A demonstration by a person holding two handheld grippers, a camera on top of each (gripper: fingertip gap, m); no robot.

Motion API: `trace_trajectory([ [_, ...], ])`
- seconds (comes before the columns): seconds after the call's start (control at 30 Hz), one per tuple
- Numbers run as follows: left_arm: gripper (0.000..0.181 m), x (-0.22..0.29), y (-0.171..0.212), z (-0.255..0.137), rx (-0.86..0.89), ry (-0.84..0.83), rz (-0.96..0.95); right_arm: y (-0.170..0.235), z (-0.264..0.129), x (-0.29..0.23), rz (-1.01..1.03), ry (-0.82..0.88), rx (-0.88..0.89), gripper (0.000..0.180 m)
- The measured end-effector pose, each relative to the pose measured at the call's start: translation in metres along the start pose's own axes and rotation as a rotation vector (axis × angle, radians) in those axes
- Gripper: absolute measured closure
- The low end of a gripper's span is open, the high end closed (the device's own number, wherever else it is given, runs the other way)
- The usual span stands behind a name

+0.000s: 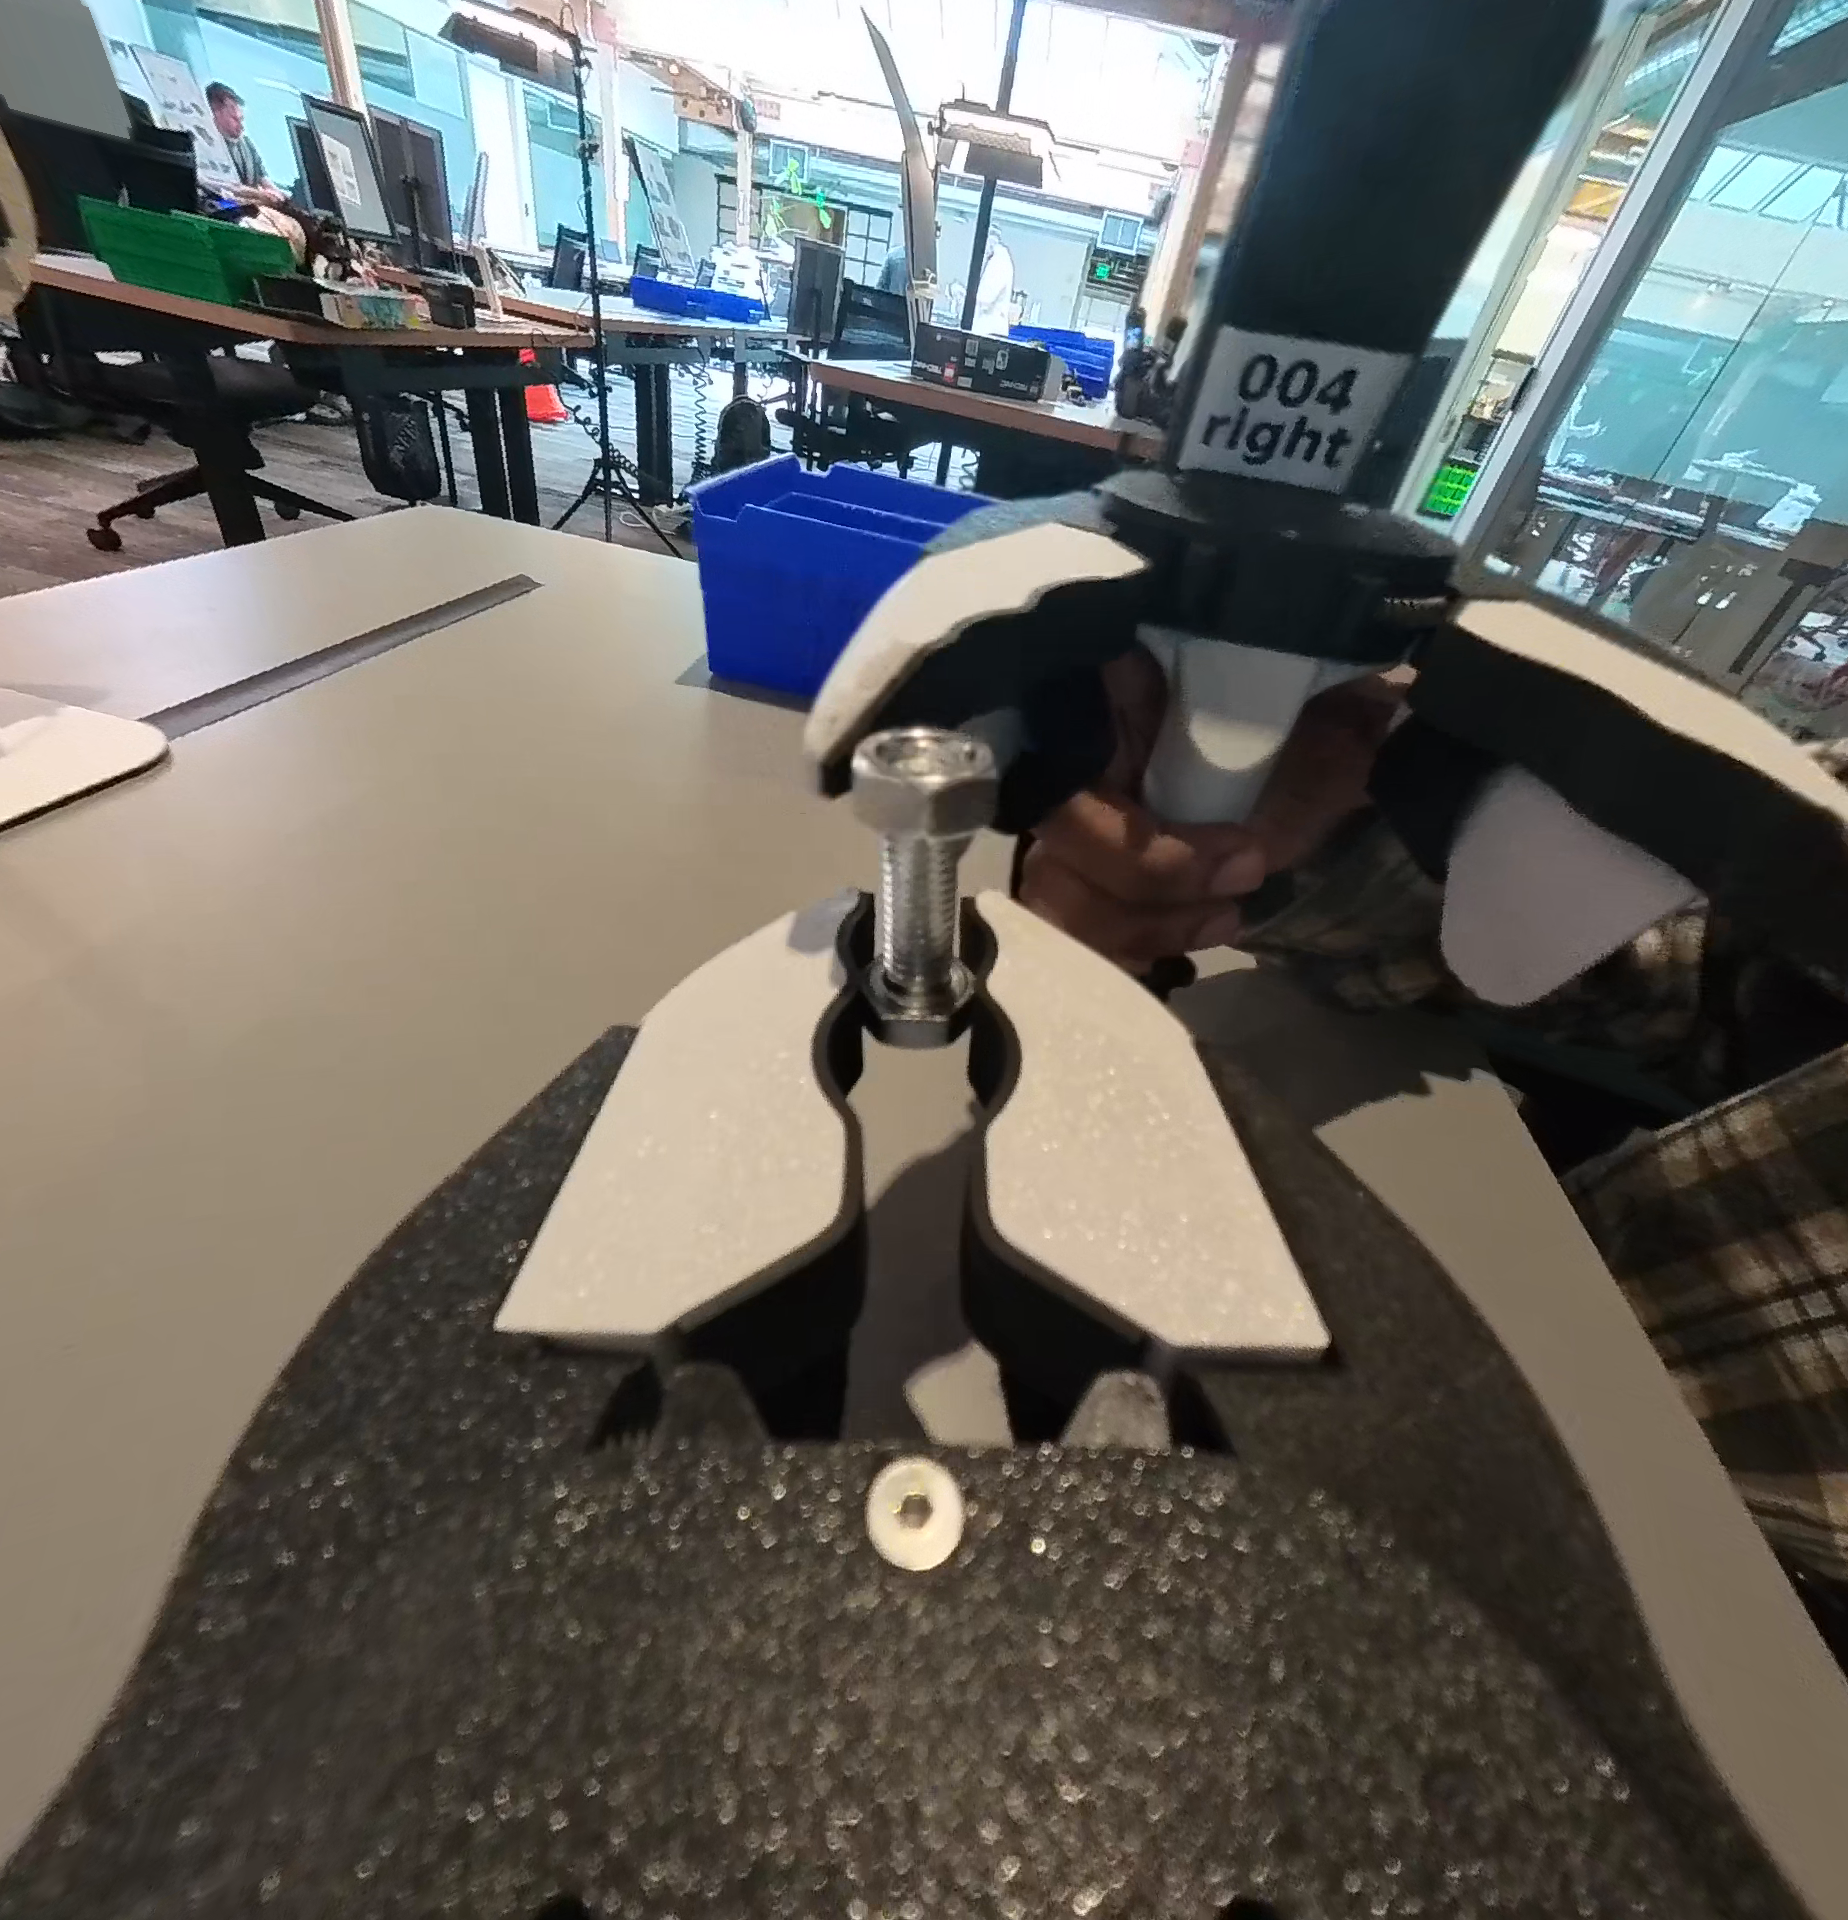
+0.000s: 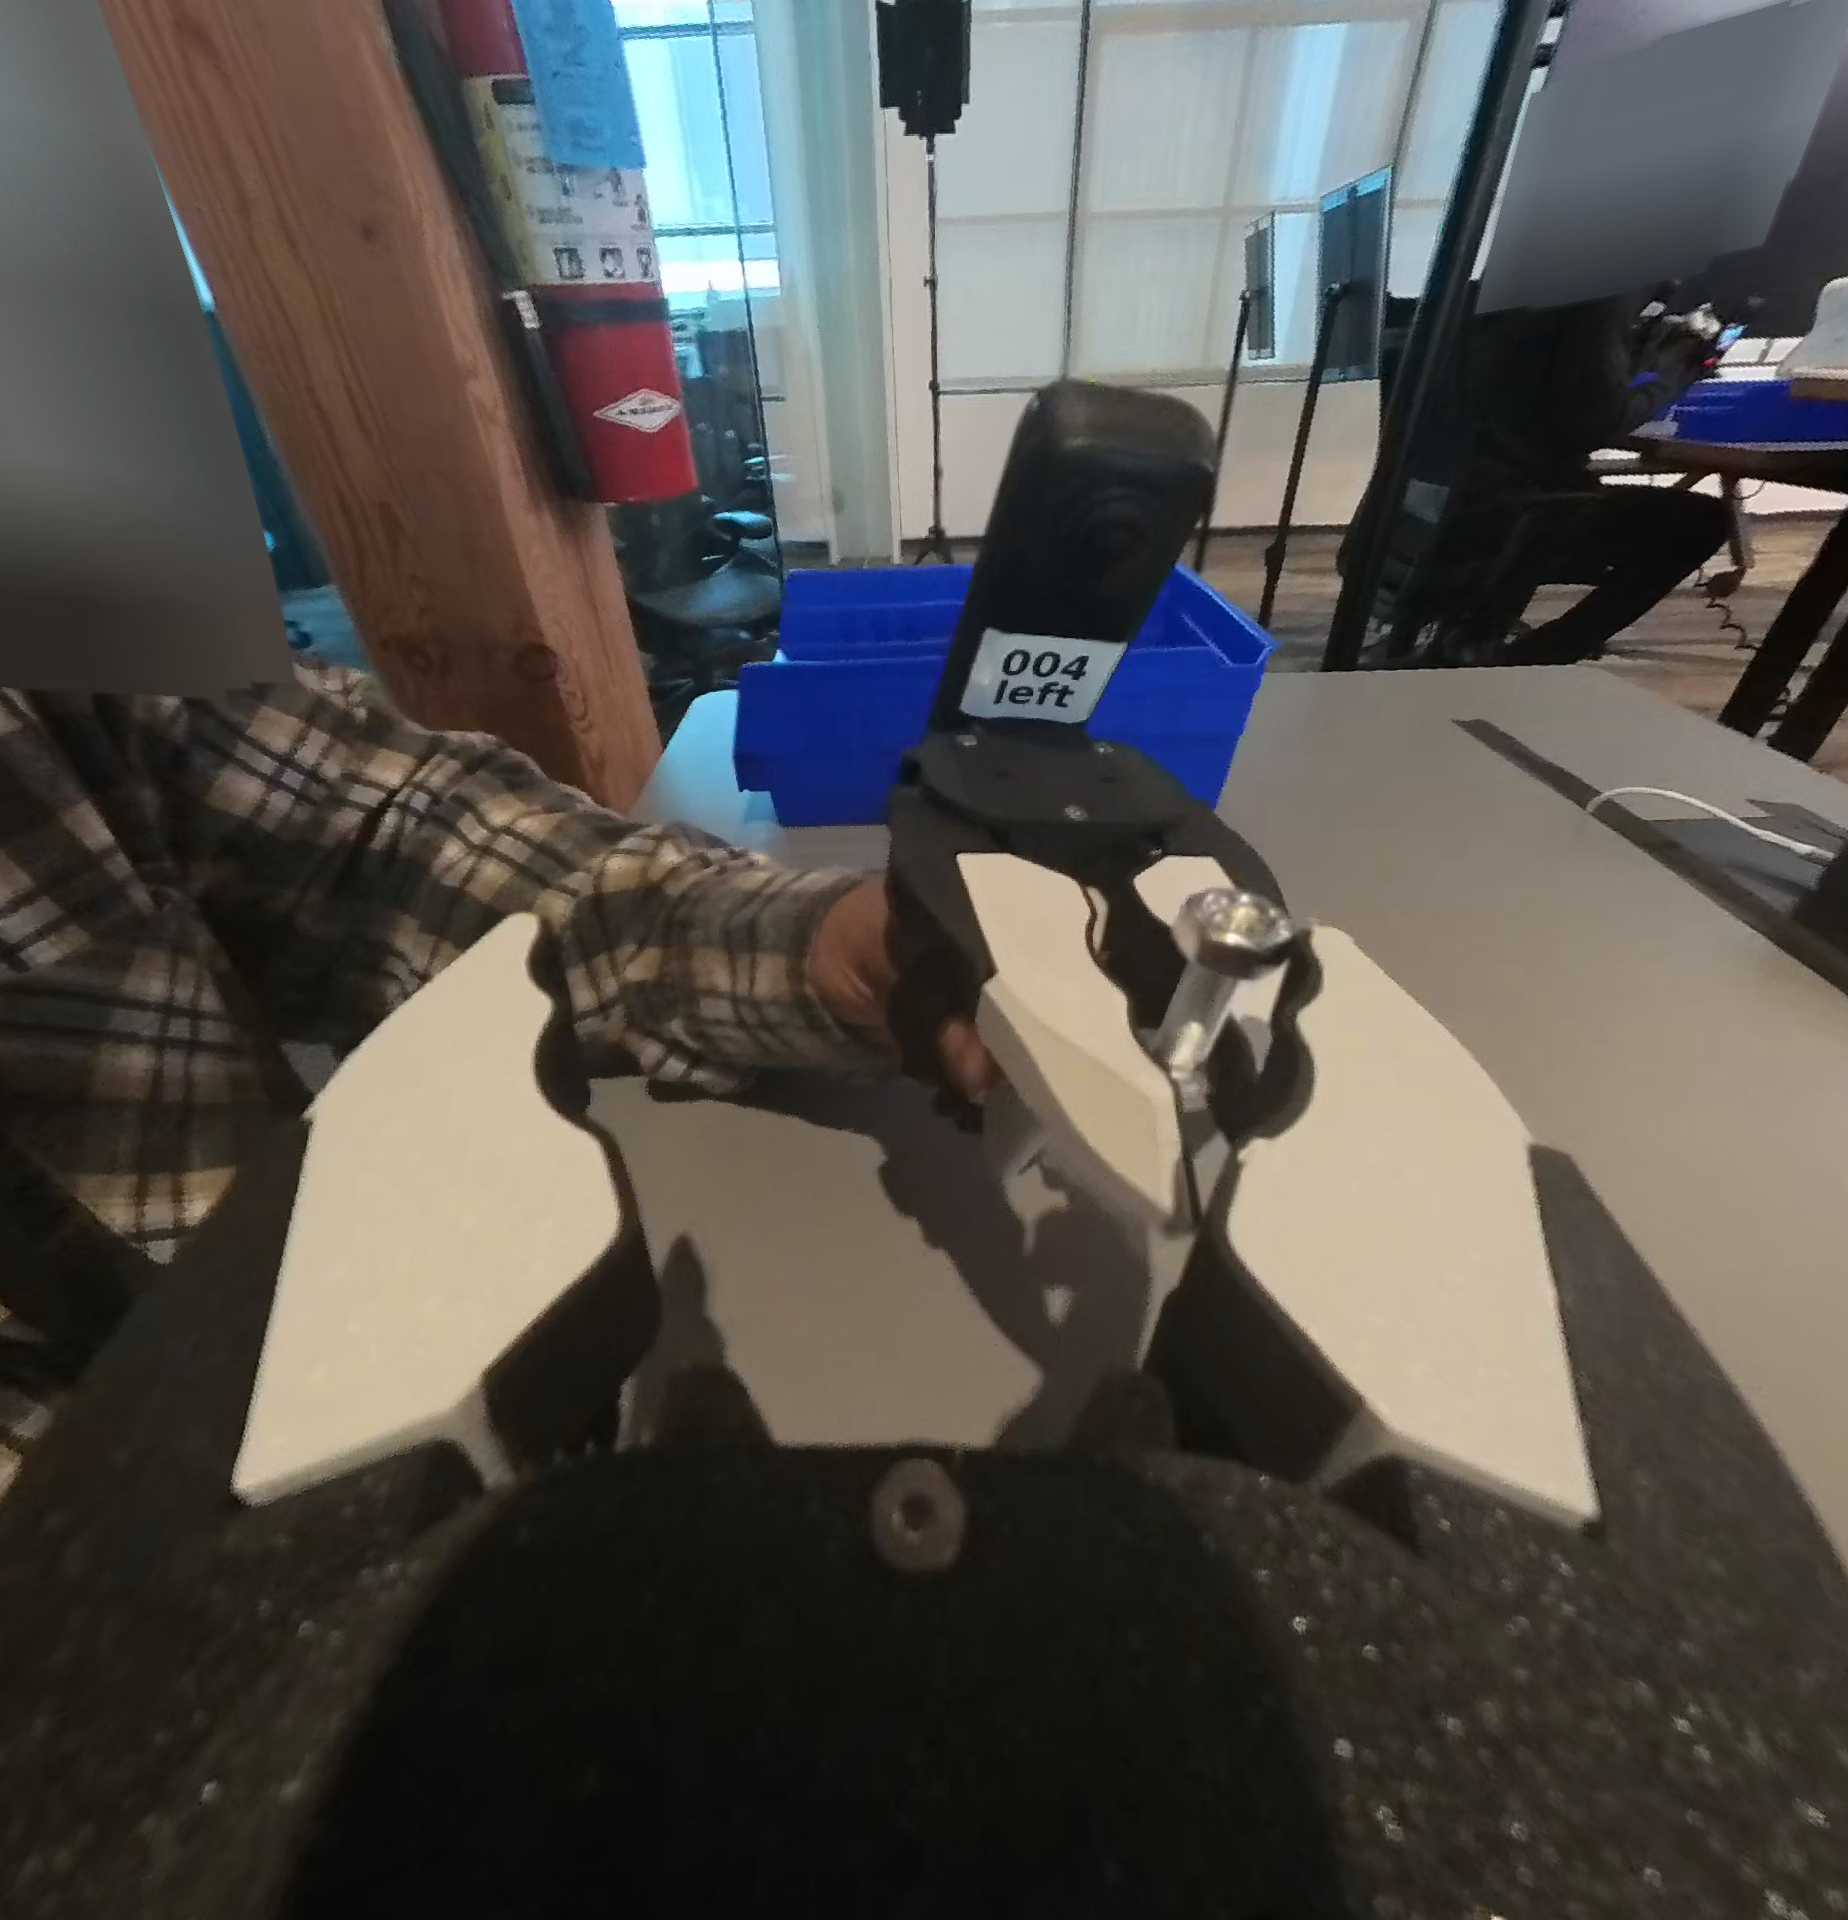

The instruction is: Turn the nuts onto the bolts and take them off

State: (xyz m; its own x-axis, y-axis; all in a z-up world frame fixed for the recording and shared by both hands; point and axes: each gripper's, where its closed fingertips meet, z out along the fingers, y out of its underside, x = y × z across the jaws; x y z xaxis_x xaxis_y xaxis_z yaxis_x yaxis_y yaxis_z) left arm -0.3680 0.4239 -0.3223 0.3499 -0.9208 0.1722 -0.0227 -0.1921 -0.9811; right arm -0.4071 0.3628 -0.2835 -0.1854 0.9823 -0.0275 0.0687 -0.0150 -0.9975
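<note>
My left gripper (image 1: 915, 997) clamps the nut (image 1: 917, 1004) near the table's (image 1: 380, 935) right edge, bolt (image 1: 920, 873) upright. Right gripper (image 2: 920, 997) is spread wide, empty; I'd close squarely on the head, then twist.

Bright window daylight, wide-angle bending at edges, right wrist view slightly blurred.

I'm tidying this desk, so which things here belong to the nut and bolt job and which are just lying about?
In the job: bolt, nut, left gripper, right gripper.
Lying about: blue bin, white cable, fire extinguisher.
</note>
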Motion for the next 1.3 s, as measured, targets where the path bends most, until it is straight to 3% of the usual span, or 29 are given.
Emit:
trace_trajectory([
  [0.53, 0.166, 0.002, -0.002, 0.0, 0.003, 0.01, 0.001, -0.003, -0.011, -0.006, -0.003, 0.055, 0.029, 0.052],
  [0.73, 0.166, 0.008, 0.001, 0.005, -0.014, 0.015, 0.023, -0.004, 0.007, -0.001, 0.03, 0.022, 0.038, 0.046],
  [0.93, 0.166, 0.002, -0.003, -0.001, 0.001, 0.004, 0.006, -0.009, -0.011, -0.005, 0.011, 0.098, 0.072, 0.044],
  [1.13, 0.166, 0.009, -0.002, 0.003, 0.001, 0.019, 0.019, -0.007, 0.009, -0.004, 0.041, 0.042, 0.071, 0.041],
  [1.3, 0.166, 0.001, -0.005, -0.003, 0.014, 0.001, 0.005, -0.007, -0.006, -0.016, -0.003, 0.114, 0.073, 0.04],
])
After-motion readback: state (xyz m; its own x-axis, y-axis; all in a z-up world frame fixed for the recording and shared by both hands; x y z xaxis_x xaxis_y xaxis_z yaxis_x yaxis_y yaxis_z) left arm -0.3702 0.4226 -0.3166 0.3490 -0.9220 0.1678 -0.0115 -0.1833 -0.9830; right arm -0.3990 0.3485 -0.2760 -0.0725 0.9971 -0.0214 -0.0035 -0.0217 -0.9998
